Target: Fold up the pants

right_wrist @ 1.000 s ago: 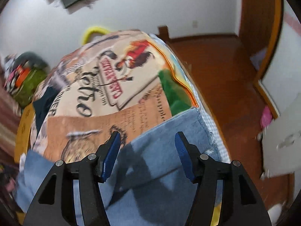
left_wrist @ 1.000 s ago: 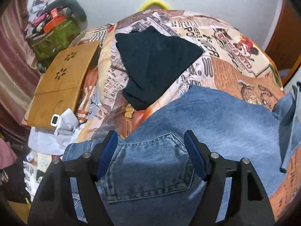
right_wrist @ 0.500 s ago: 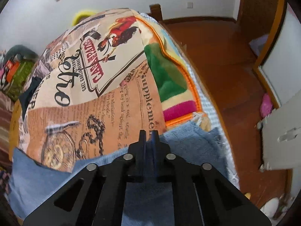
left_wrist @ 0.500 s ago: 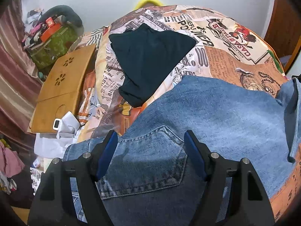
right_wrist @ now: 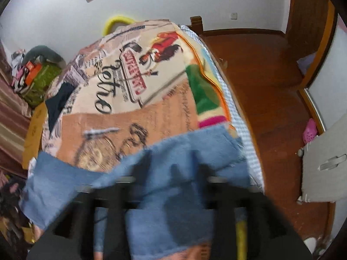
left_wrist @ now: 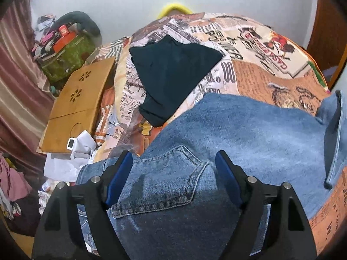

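Observation:
Blue denim pants lie across the patterned blanket on the bed, back pocket up. My left gripper is open, its blue pads either side of the back pocket, just above the denim. In the right wrist view the pants' leg end is lifted and drapes over my right gripper, hiding the fingertips. The image is blurred with motion. The gripper appears shut on the denim hem. The raised leg end also shows at the right edge of the left wrist view.
A folded dark garment lies on the blanket beyond the pants. A wooden lap tray and a green bag sit at the left. The bed's right edge drops to a wooden floor.
My right gripper closed on the pants' leg end and has lifted it, so the denim now covers the fingers. My left gripper stayed open over the back pocket.

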`<state>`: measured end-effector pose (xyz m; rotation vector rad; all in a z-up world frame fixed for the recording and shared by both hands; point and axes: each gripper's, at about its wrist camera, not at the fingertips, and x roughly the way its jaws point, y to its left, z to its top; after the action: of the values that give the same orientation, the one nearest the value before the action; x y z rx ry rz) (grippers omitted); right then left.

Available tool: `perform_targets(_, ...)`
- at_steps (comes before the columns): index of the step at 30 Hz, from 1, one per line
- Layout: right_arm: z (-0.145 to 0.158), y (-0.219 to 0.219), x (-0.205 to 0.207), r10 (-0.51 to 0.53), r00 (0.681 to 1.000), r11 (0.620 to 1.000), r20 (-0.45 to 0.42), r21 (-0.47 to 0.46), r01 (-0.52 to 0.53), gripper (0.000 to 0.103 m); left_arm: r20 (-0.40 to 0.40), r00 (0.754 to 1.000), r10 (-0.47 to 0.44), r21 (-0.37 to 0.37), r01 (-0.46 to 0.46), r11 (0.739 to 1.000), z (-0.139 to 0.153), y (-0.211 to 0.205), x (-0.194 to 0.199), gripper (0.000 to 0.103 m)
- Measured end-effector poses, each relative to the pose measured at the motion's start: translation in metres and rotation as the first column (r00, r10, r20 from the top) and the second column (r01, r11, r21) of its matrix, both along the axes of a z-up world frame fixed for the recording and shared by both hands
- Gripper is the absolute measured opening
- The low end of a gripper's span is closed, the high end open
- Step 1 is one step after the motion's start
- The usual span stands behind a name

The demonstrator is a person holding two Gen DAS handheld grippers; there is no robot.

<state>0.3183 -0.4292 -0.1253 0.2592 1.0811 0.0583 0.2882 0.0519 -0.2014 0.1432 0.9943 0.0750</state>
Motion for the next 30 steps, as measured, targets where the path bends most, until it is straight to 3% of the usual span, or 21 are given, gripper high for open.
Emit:
perform_targets(1, -0.001, 0.005, 0.002, -0.008, 1.000, 1.000, 0.000, -0.008, 0.008, 0.075, 0.007, 1.000, 0.003, -0.004, -0.002, 1.000, 0.001, 0.001, -0.001, 0.081)
perform_targets(8, -0.049, 0.039, 0.039, -0.036, 0.987, 0.994, -0.154, -0.110, 0.019, 0.073, 0.036, 0.999, -0.001, -0.004, 0.002, 1.000, -0.003, 0.011, -0.006, 0.083)
perform_targets(11, -0.065, 0.042, 0.036, -0.042, 0.985, 0.987, -0.165, -0.162, 0.015, 0.060, 0.031, 0.999, -0.011, -0.009, 0.012, 1.000, -0.010, 0.014, -0.007, 0.083)
perform_targets(12, -0.067, 0.043, 0.032, -0.028, 0.986, 0.985, -0.164, -0.170, -0.001, 0.047, 0.029, 0.999, -0.014, -0.008, 0.015, 1.000, -0.012, 0.014, -0.008, 0.083)
perform_targets(13, -0.067, 0.041, 0.027, -0.013, 0.988, 0.989, -0.156, -0.147, -0.010, 0.036, 0.030, 0.999, -0.018, -0.009, 0.018, 1.000, -0.013, 0.014, -0.008, 0.083)
perform_targets(16, -0.061, 0.034, 0.014, -0.008, 0.989, 0.995, -0.145, -0.102, -0.007, 0.018, 0.035, 0.999, -0.037, 0.003, 0.037, 0.999, -0.015, 0.012, -0.008, 0.083)
perform_targets(18, -0.055, 0.032, 0.003, 0.013, 0.991, 0.991, -0.137, -0.134, -0.031, 0.013, 0.037, 0.998, -0.041, 0.012, 0.041, 0.999, -0.014, 0.009, -0.008, 0.083)
perform_targets(23, -0.036, 0.025, -0.018, 0.029, 0.997, 0.988, -0.072, -0.149, -0.039, 0.011, 0.009, 0.998, -0.064, -0.021, 0.064, 0.998, -0.014, 0.000, -0.011, 0.083)
perform_targets(30, -0.001, -0.006, -0.075, -0.017, 0.995, 0.996, 0.098, -0.083, 0.025, 0.007, -0.054, 0.995, -0.085, -0.044, 0.083, 0.996, -0.019, -0.016, -0.029, 0.083)
